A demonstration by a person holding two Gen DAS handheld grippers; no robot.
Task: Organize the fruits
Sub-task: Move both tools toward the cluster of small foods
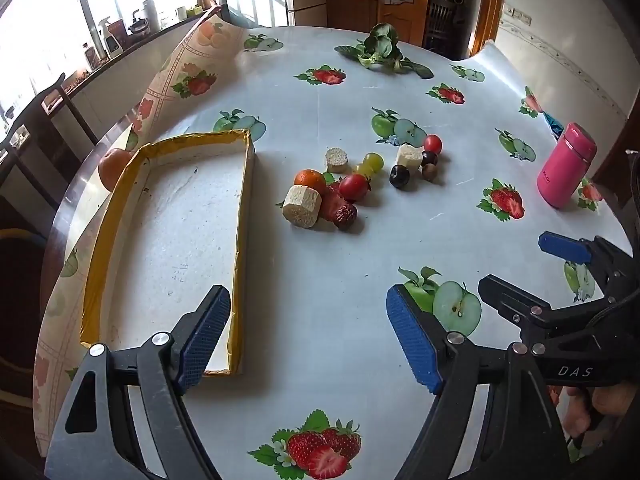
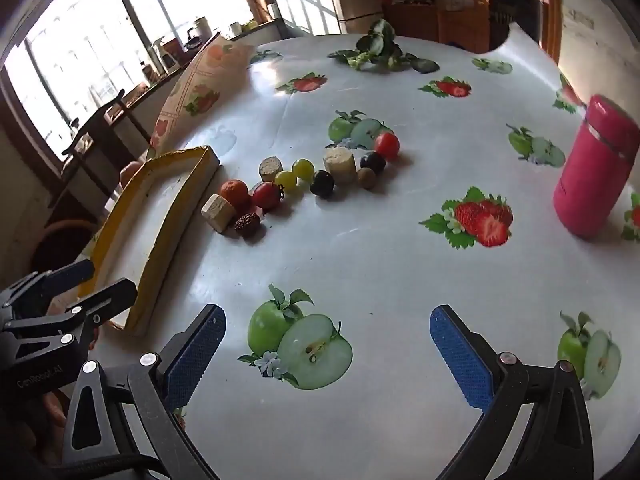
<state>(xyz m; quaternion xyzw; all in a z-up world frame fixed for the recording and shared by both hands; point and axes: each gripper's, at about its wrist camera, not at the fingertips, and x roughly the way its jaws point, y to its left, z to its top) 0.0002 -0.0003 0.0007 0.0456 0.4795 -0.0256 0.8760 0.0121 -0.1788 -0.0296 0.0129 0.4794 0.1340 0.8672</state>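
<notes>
Both grippers spread wide with nothing in them, fruit pile untouched on the table

Left gripper (image 1: 308, 336) hangs over the near end of the yellow-rimmed tray (image 1: 120, 184), right gripper (image 2: 328, 352) over bare tablecloth (image 2: 380, 248). The fruit sits bunched just beside the tray: tangerine (image 1: 310, 179), cherry tomato (image 1: 354, 186), green grapes (image 1: 373, 161), dark grapes (image 1: 399, 176), red date (image 1: 346, 216). My worry is that the round ones roll off if nudged, and they touch, so grabbing one could shove its neighbours. Grapes could squash under a hard pinch too.
</notes>
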